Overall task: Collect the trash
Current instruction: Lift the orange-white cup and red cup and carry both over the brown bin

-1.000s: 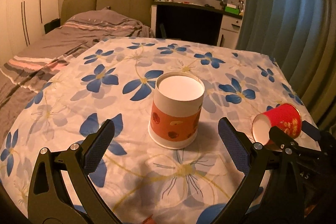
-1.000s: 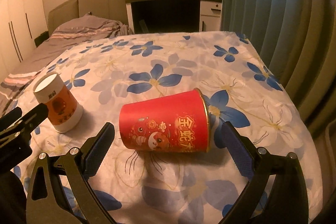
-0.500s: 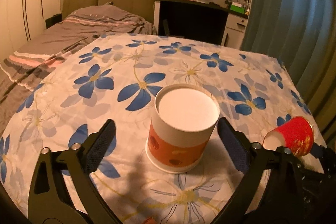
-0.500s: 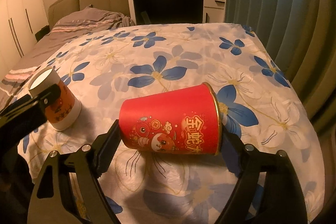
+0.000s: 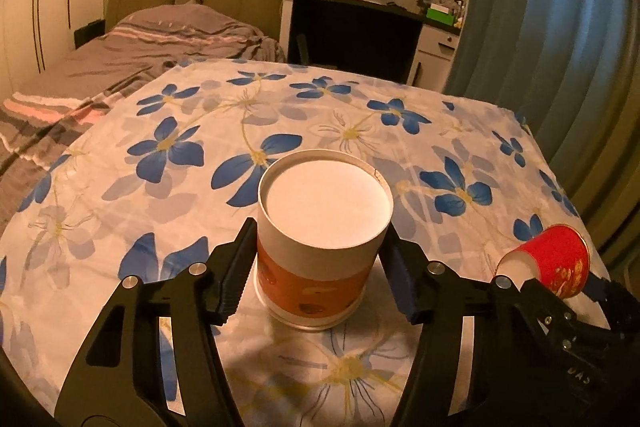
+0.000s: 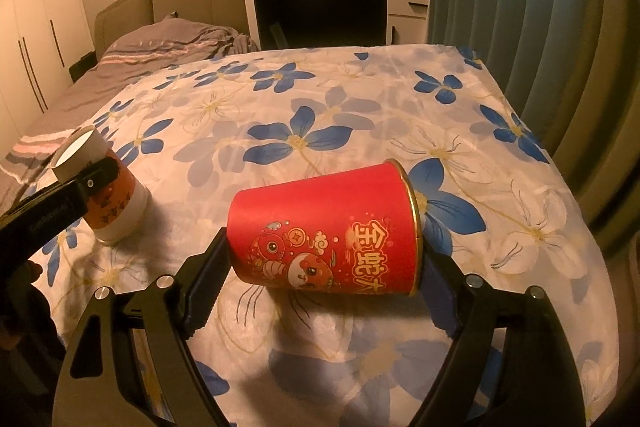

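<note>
An upside-down white and orange paper cup [image 5: 320, 247] stands on the flowered tablecloth [image 5: 240, 131]. My left gripper [image 5: 320, 267] is closed on its sides, both pads touching it. A red paper cup [image 6: 324, 239] with gold print lies on its side, rim to the right. My right gripper [image 6: 320, 275] is closed on it, one finger at its base and one at its rim. The red cup also shows in the left wrist view [image 5: 552, 259], and the orange cup in the right wrist view [image 6: 100, 191] at the left.
The table [image 6: 360, 99] has a blue curtain [image 6: 520, 7] along its right side. A bed [image 5: 120, 59] lies beyond at the left, a dark desk [image 5: 352, 27] at the back. The cloth's right edge [image 6: 560, 179] drops off near the red cup.
Both grippers moved forward and closed: the left from open around the orange cup to gripping it, the right from open around the red cup to gripping it.
</note>
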`<state>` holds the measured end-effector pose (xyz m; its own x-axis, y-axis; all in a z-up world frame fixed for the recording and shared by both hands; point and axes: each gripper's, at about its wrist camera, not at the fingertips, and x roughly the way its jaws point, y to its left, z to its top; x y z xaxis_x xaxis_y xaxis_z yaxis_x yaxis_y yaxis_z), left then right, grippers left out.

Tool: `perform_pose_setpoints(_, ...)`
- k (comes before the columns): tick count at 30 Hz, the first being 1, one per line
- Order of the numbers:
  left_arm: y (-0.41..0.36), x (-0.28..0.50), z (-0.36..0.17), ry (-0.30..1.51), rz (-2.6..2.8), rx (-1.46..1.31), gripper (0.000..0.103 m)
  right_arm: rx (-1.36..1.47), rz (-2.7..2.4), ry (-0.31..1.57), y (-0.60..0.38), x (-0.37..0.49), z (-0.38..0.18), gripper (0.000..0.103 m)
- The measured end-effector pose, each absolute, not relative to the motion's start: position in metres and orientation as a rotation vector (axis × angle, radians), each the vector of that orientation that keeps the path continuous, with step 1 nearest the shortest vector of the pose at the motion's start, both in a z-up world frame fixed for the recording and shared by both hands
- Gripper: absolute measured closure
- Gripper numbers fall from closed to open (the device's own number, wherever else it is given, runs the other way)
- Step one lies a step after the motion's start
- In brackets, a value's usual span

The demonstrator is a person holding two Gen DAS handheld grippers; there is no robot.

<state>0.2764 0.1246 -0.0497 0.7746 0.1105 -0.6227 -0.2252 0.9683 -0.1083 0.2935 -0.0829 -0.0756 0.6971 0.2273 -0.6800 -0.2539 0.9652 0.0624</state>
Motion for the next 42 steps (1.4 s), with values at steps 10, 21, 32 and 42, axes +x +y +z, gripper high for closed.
perform_pose_setpoints(10,0.103,0.226,-0.024,0.621,0.172,-0.143,0.044,-0.003,0.292,0.711,-0.107,0.258,-0.060,0.021)
perform_pose_setpoints(21,0.071,0.159,-0.013,0.567,0.129,-0.154,0.044,0.024,0.324,0.647,-0.145,0.189,-0.039,0.021)
perform_pose_setpoints(32,0.028,0.128,-0.015,0.557,0.048,-0.124,0.044,0.082,0.280,0.613,-0.192,0.140,-0.036,0.021)
perform_pose_setpoints(42,-0.001,0.120,-0.014,0.551,-0.003,-0.089,0.044,0.101,0.236,0.585,-0.220,0.121,-0.035,0.021)
